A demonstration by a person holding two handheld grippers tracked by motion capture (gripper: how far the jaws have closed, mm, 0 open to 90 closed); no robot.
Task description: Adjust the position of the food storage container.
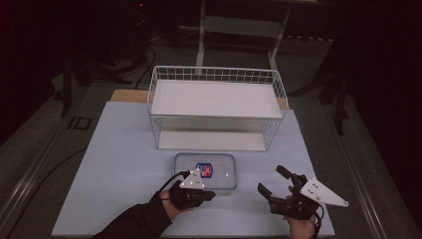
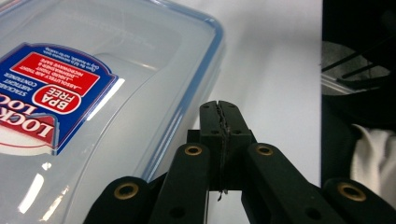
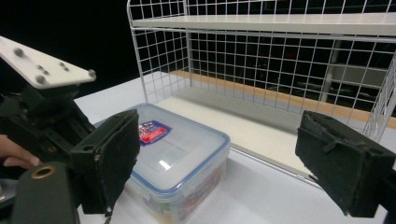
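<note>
a clear plastic box (image 1: pixel 205 170) with a blue-edged lid sits on the pale table (image 1: pixel 114 164), near the middle and toward the near side. a red and blue sticker (image 1: pixel 204 169) is on top of its lid. the box lies flat and its lid is on.

just past the box, on the far side, stands a white wire rack (image 1: pixel 215 107). it has a white shelf on top and a white floor under it. the box is in front of the rack, not inside it.

the left gripper (image 1: pixel 209 196) is at the near edge of the box, a bit left of the middle. its two black jaws are pressed together with nothing between them. in the left gripper view the tips sit right beside the near right corner of the lid; i cannot tell if they touch it. a hand in a dark sleeve (image 1: pixel 137 221) holds this gripper.

the right gripper (image 1: pixel 271 181) is on the right, near the front of the table, a little apart from the box. its jaws are wide apart and hold nothing. in the right gripper view, the box and rack show between the two black pads (image 3: pixel 343 163).
</note>
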